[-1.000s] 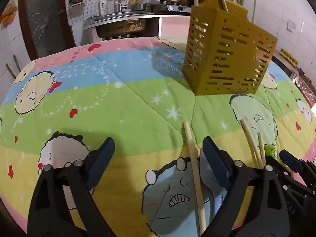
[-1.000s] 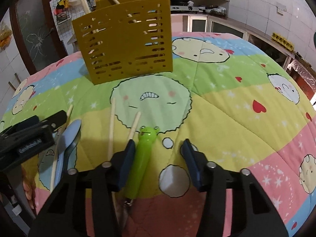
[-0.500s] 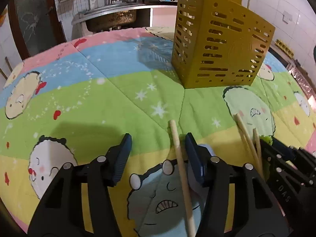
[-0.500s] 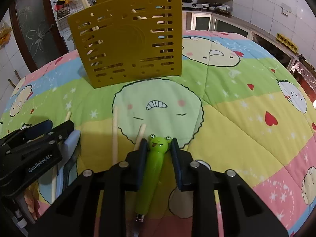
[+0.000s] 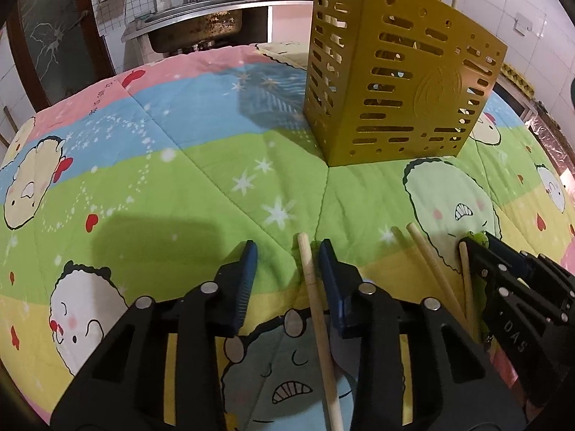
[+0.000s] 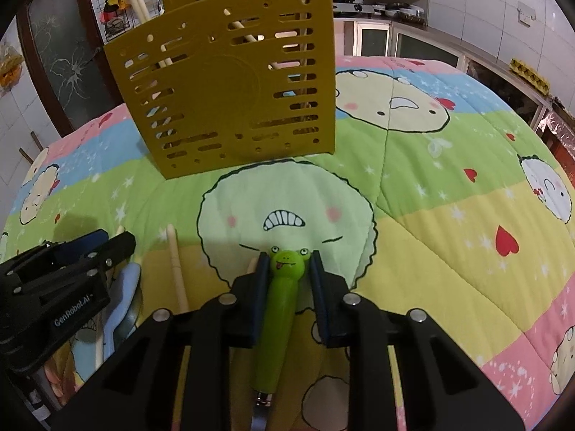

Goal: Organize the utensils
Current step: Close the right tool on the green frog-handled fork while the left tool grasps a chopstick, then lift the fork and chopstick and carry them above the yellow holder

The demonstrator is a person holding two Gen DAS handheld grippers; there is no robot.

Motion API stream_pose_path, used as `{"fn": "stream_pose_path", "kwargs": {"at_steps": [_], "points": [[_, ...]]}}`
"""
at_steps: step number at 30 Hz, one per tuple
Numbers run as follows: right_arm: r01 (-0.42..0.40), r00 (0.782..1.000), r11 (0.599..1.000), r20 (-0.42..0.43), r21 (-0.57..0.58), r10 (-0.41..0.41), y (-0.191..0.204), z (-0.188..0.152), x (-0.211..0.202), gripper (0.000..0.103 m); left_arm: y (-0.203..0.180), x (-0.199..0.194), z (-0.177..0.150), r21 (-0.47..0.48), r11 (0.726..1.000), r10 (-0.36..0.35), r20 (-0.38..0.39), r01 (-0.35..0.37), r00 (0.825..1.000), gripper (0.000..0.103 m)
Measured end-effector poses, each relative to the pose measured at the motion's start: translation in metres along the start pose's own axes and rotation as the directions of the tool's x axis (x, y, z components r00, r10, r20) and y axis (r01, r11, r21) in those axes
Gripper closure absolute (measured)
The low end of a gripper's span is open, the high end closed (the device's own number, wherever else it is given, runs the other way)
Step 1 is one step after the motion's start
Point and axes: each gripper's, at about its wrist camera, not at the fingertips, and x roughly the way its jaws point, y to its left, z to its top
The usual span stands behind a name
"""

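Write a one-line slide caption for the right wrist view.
Right gripper clamps a frog-headed green handle on the cartoon quilt, facing the yellow utensil caddy.

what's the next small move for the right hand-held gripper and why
Probably lift. The right hand-held gripper has its blue pads against the green frog-headed utensil handle, which lies flat on the cartoon quilt; the slotted yellow plastic utensil holder stands just ahead.

A cartoon-printed quilt [image 6: 449, 237] is spread out; a yellow slotted holder [image 6: 230, 82] stands far, chopsticks [image 6: 178, 269] and a frog-handled utensil [image 6: 278, 309] lie near.
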Motion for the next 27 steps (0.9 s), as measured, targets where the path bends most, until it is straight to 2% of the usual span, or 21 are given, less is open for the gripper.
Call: {"fn": "stream_pose_path", "kwargs": {"at_steps": [1,3,6,14,19,22,27], "points": [[0.0,1.0,1.0,0.003,-0.001,0.0,0.0,0.0,-0.001,0.08,0.0,0.001,0.001,0.0,1.0,0.001,0.001,-0.001,1.0,0.074],[-0.006,1.0,1.0,0.011,0.005,0.006,0.0,-0.002,-0.004,0.08,-0.002,-0.001,0.0,0.001,1.0,-0.003,0.008,0.003,1.0,0.086],[-0.006,1.0,1.0,0.018,0.002,0.006,-0.002,-0.001,-0.006,0.081,-0.005,-0.004,-0.004,0.005,1.0,-0.002,0.018,0.001,1.0,0.095],[-0.015,0.997,1.0,0.075,0.001,0.015,-0.002,0.001,-0.025,0.081,-0.004,-0.012,-0.01,-0.013,1.0,0.003,0.042,-0.002,0.999,0.098],[-0.019,0.992,1.0,0.129,0.01,0.017,-0.01,0.005,-0.042,0.081,-0.006,-0.034,-0.012,-0.014,1.0,-0.006,0.126,0.008,0.992,0.099],[-0.023,0.986,1.0,0.168,0.015,0.02,-0.016,0.008,-0.054,0.081,-0.001,-0.05,-0.012,-0.03,0.999,-0.006,0.19,0.012,0.982,0.099],[-0.019,0.97,1.0,0.243,0.013,0.015,-0.022,0.01,-0.076,0.081,0.007,-0.081,-0.012,-0.057,0.998,0.006,0.306,0.012,0.952,0.099]]}}
